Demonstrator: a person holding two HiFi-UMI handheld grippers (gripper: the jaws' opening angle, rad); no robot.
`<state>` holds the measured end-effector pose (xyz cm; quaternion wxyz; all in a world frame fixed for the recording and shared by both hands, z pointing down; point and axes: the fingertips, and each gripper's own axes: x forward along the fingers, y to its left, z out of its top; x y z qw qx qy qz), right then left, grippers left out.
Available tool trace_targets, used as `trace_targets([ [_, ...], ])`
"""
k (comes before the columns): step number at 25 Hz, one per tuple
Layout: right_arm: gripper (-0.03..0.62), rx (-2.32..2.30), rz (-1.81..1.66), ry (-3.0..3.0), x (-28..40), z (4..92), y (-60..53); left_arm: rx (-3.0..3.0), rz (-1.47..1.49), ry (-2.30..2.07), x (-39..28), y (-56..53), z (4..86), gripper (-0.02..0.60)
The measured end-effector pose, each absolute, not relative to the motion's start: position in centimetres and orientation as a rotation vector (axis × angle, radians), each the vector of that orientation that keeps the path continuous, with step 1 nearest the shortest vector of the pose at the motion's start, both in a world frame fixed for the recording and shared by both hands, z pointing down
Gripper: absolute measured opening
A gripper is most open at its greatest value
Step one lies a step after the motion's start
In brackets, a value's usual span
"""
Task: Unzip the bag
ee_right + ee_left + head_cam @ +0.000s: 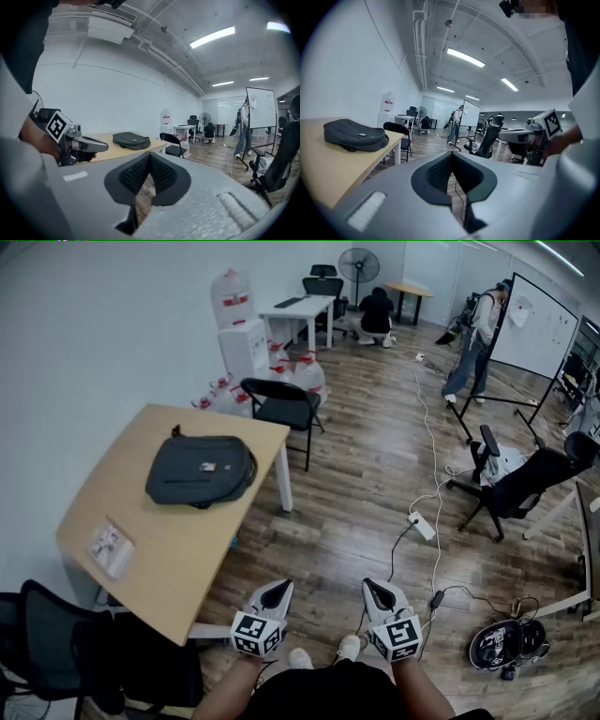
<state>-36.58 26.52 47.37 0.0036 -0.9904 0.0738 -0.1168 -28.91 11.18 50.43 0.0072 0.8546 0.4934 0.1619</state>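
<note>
Light wooden table (178, 540) stands at left against a white wall, on a wood-plank floor (356, 474) in an open office room. The bag (202, 470), dark grey, lies flat on the far half of the table, a small pale tag on its top face; the zip's state cannot be made out. Left gripper (280, 586) and right gripper (370, 585) are held side by side low at the near edge, over the floor and to the right of the table's near corner. Both are well apart from the bag, which sits to their far left. In each gripper view the jaws stand closed tip to tip with nothing between them: left gripper (451, 153), right gripper (150, 153). Between grippers and bag lie the table's right edge and a stretch of bare tabletop. A clear packet (111, 549) lies on the near left part of the table, and a black chair (56, 634) stands at the near left corner. A black folding chair (281, 404) stands just beyond the table's far corner, with water bottles (302, 371) and a water dispenser (242, 345) behind it. To the right a white power strip (422, 526) and its cable lie on the floor, near a black office chair (525, 486). Far off are a white desk (298, 307), a fan (359, 263) and a whiteboard (544, 329). One person crouches (377, 313) by the desk and another stands (476, 338) beside the whiteboard.
</note>
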Motion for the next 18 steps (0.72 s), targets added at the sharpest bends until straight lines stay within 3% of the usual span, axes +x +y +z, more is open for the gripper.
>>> trace_targets([
  [18, 0.003, -3.030, -0.347, 0.199, -34.1, 48.2, 23.8, 2.693, 0.543, 1.542, -27.0, 7.9, 51.5, 0.018],
])
